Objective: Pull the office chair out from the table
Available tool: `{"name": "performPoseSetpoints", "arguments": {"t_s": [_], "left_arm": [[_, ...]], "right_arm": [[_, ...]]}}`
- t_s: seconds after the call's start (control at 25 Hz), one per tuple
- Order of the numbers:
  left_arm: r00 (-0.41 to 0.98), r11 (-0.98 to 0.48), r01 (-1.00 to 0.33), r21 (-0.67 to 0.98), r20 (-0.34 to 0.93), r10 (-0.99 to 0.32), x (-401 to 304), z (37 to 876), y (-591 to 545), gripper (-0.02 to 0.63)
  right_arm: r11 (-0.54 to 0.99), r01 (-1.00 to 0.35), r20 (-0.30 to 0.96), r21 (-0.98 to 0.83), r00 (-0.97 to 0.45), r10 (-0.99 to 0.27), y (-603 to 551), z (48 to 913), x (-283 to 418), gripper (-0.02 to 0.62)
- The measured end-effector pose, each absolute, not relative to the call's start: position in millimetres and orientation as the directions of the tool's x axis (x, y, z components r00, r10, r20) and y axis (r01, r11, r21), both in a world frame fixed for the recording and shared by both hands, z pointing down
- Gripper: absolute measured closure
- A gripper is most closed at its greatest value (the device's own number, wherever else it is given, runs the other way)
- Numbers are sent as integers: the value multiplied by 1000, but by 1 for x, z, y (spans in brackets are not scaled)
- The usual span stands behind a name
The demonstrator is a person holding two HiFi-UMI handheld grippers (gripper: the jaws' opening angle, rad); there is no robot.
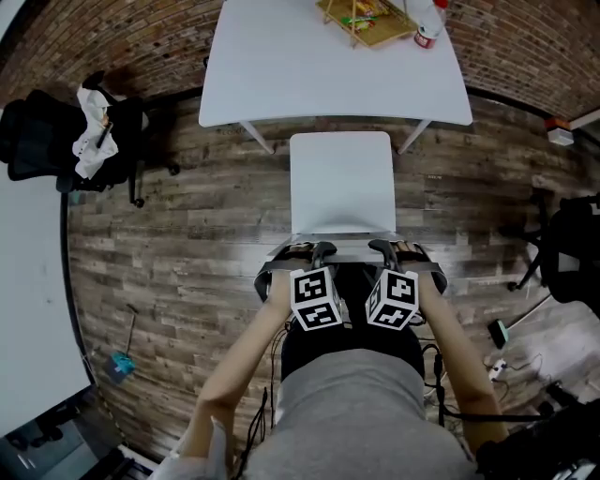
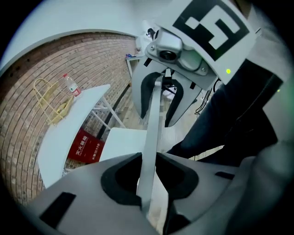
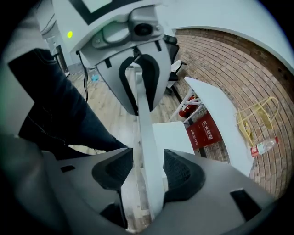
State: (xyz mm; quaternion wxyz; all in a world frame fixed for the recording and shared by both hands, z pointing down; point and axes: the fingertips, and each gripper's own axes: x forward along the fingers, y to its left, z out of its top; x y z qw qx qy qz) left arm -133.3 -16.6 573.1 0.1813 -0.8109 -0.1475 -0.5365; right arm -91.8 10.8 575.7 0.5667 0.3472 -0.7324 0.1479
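Observation:
A white chair stands on the wood floor just in front of the white table, its seat outside the table's edge. Both grippers sit side by side on the top edge of its backrest, pointing steeply down. My left gripper has the thin backrest edge between its pads, which press on it from both sides. My right gripper straddles the same edge with its jaws wide; a gap shows beside the strip.
A black office chair draped with a white cloth stands at the left, another black chair at the right. A bottle and a yellow wire basket sit on the table. Cables lie at the right.

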Motion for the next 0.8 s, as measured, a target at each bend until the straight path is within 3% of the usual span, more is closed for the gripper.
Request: {"name": "performPoseSetpoints", "arguments": {"t_s": [0.24,0.36,0.44,0.6,0.8], "left_arm": [[506,-896,408,-174,860,64,-131,550,-14,505],[631,-933,328,-146,769,101,-123,511,-10,505],[706,-964,244,-103,700,104,-116,481,-17,505],[805,-994,65,-85,593,2,-103,435,-54,506],[878,-998,-66,-5,474,-61,-75,389,-86,516]], "right_arm": [[583,-812,836,-31,-341,-429,-3,532,-103,380],[546,-828,764,-128,-433,-478,-7,504,-109,382],[502,-849,701,-163,-458,-547,-18,479,-106,416],[358,-921,567,-152,-378,-732,-46,433,-72,551],[163,-975,384,-152,-210,-899,-73,385,-34,577]]}}
